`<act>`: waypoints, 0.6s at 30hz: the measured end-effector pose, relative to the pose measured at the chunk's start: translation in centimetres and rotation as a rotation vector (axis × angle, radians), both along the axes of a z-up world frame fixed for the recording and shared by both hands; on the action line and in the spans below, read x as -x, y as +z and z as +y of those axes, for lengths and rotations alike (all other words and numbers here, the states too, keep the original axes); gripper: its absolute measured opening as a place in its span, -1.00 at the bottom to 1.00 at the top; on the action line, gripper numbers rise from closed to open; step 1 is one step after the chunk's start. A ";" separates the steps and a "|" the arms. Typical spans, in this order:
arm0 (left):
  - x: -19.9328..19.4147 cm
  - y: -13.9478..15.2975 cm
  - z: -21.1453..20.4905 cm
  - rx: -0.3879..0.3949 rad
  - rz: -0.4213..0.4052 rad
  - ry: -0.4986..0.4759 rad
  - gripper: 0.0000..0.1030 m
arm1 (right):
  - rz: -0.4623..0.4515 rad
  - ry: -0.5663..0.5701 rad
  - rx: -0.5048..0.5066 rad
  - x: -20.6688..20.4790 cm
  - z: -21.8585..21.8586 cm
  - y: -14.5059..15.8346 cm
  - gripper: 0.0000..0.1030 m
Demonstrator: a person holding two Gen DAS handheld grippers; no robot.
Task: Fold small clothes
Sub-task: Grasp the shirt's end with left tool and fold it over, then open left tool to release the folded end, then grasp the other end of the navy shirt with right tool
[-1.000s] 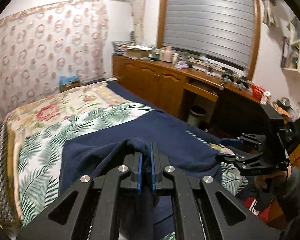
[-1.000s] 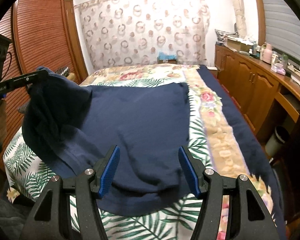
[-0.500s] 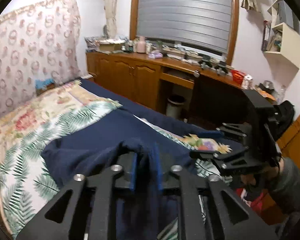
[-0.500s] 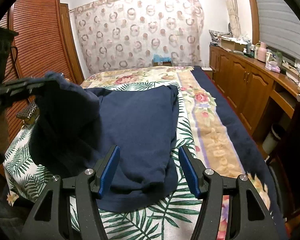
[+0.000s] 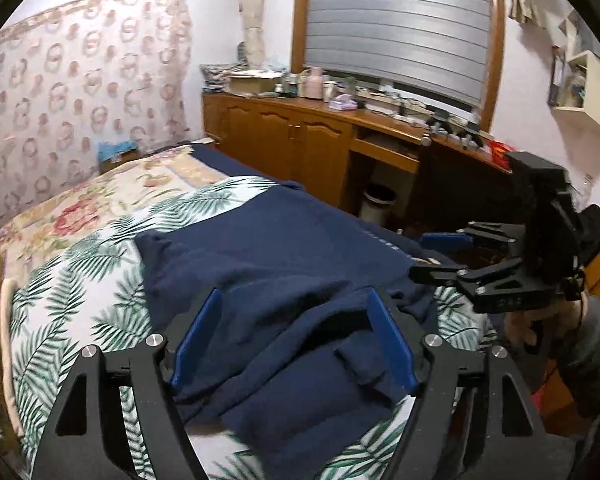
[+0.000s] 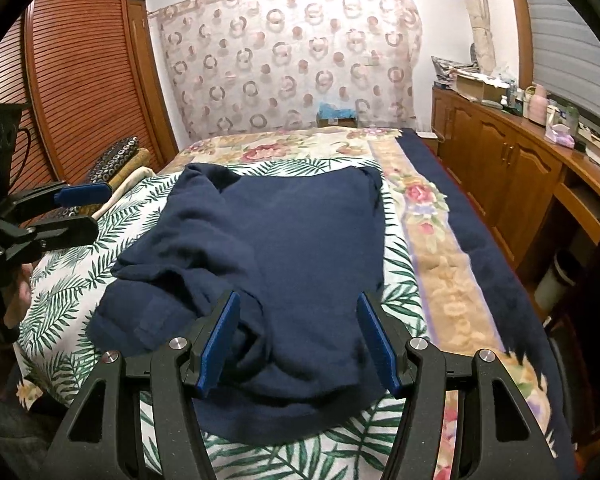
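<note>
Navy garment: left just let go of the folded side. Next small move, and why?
Probably draw the left gripper back clear: its jaws are opening, pads off the navy garment, whose folded-over flap lies rumpled. Then the open right gripper, hovering at the near hem, can grip.

The garment (image 6: 284, 256) lies on the bed (image 6: 440, 280), 1 sleeve (image 6: 172, 280) folded over it; cabinets (image 6: 512, 176) stand right of the bed, a wardrobe (image 6: 84, 80) left.

Left tool (image 5: 292, 336) opening over sweater (image 5: 284, 248)
</note>
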State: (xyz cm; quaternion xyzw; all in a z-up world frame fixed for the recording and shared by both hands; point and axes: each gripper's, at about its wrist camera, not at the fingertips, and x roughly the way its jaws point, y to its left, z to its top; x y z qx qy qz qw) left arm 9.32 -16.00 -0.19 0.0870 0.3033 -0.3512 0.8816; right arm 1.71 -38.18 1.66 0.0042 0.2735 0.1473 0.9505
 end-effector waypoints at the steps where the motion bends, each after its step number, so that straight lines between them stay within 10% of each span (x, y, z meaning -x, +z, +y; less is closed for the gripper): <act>1: -0.1 -0.2 0.5 -0.002 0.002 0.016 0.47 | -0.001 0.005 0.000 0.0 -0.1 0.0 0.22; 18: -1.6 -3.2 7.7 0.002 0.010 0.254 0.47 | 0.073 0.149 0.064 -4.6 3.1 -1.2 0.22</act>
